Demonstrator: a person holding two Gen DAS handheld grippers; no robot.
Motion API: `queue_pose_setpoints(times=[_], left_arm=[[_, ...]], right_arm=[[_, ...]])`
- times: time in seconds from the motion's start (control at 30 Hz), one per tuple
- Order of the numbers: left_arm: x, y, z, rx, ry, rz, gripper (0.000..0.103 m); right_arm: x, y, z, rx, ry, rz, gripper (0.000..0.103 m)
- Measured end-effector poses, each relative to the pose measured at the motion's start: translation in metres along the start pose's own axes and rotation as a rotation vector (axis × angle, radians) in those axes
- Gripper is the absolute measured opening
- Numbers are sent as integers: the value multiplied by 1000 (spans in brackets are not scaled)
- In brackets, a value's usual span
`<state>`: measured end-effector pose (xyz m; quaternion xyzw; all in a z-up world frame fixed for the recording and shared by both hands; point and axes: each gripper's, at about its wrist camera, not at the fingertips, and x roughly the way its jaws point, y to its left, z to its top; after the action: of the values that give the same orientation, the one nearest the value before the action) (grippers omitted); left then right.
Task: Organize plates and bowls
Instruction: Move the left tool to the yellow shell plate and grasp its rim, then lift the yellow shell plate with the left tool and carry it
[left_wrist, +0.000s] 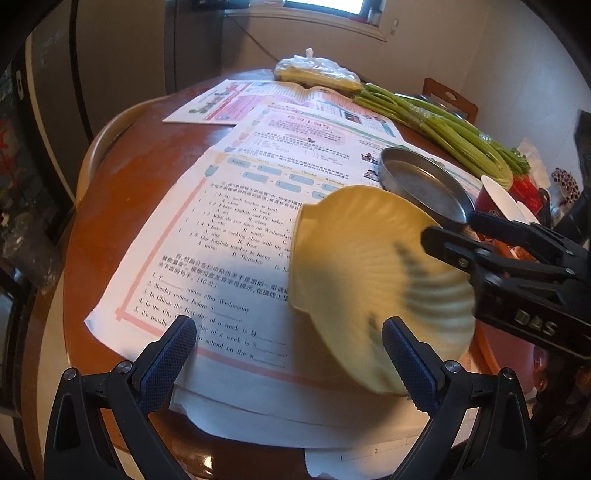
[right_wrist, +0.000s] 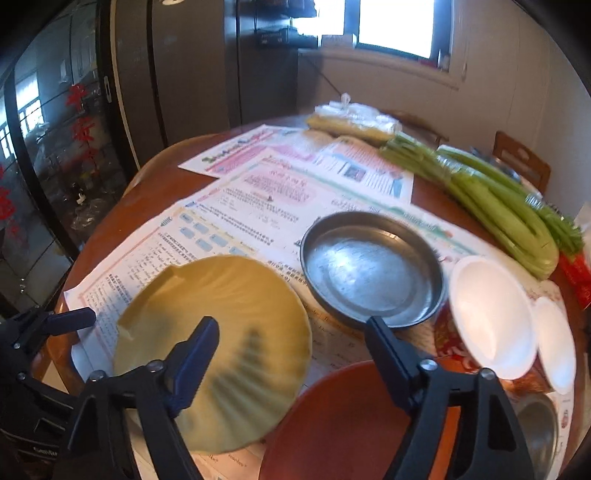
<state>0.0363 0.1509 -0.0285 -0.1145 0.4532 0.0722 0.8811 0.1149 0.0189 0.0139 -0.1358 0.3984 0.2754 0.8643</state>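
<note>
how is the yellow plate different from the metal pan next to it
The yellow plate is shell-shaped and ribbed with a notched edge; the metal pan is round and smooth with a raised rim. The plate looks tilted, the pan lies flat on the papers. The plate is matte, the pan reflective. Both are shallow and empty.

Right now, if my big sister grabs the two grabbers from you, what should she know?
Left gripper: open, empty, beside the yellow shell plate.
Right gripper: open, around that plate's near edge; whether it touches is unclear.
Metal plate lies on the papers; two white bowls stand right of it; red plate is nearest.
Nothing is stacked yet. All the sorting is left.
</note>
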Motion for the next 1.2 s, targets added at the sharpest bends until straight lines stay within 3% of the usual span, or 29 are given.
queue_pose_setpoints(times=[0.07, 0.1, 0.23, 0.33, 0.47, 0.63, 1.03, 1.2], left_arm=[[1, -3, 0, 10, -2, 11, 98], [1, -4, -1, 12, 1, 7, 91], [3, -8, -1, 27, 8, 8, 79], [1, -7, 1, 15, 10, -12, 63], [1, -6, 3, -1, 15, -35, 35], [-1, -2, 6, -36, 20, -61, 33], [-26, 16, 42, -46, -61, 0, 33], [-15, 21, 63, -46, -61, 12, 33]], right_arm=[[6, 0, 0, -7, 13, -1, 67], [8, 2, 1, -19, 13, 8, 65], [20, 7, 1, -37, 44, 34, 51], [27, 7, 0, -39, 62, 31, 44], [28, 4, -2, -17, 68, 62, 42], [20, 7, -2, -17, 52, 62, 42], [2, 22, 13, 37, 36, 108, 43], [-7, 24, 25, 65, -20, 104, 43]])
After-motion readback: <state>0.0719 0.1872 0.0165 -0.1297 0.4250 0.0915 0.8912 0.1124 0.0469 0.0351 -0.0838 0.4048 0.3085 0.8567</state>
